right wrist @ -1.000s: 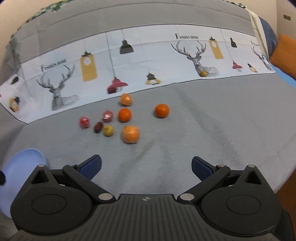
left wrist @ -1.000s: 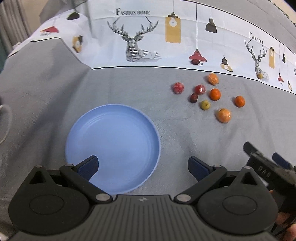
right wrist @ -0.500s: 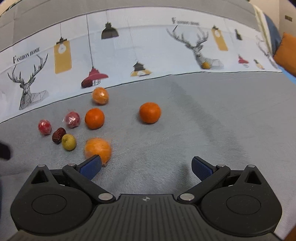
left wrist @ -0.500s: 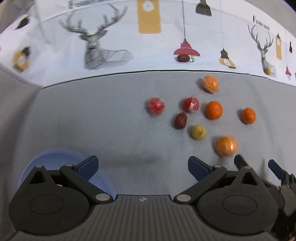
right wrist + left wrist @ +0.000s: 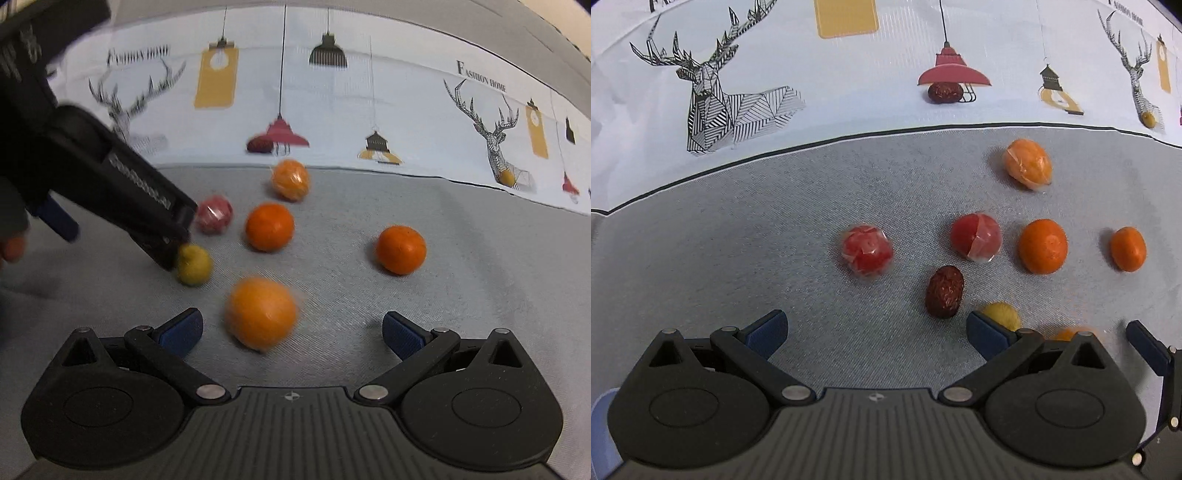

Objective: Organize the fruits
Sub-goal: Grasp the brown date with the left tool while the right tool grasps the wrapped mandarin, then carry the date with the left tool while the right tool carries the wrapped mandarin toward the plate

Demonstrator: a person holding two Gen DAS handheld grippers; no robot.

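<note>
Several fruits lie on the grey cloth. In the left wrist view I see a wrapped red fruit (image 5: 867, 250), a second wrapped red fruit (image 5: 976, 237), a brown date (image 5: 944, 291), a small yellow fruit (image 5: 1001, 314), two oranges (image 5: 1043, 246) (image 5: 1128, 249) and a wrapped orange (image 5: 1028, 164). My left gripper (image 5: 875, 334) is open and empty, just short of the date. My right gripper (image 5: 291, 330) is open, with a wrapped orange (image 5: 262, 313) between its fingertips, not clamped. The left gripper's body (image 5: 122, 181) shows in the right wrist view, touching the yellow fruit (image 5: 194, 264).
A white printed band of cloth (image 5: 849, 55) with deer and lamp drawings runs along the back; another date (image 5: 945, 92) and a small yellow fruit (image 5: 1148, 119) lie on it. The blue plate's edge (image 5: 600, 424) shows at the lower left.
Both grippers moved forward toward the fruit cluster. The blue plate slid almost out of the left view. The wrapped orange now sits between my right fingertips.
</note>
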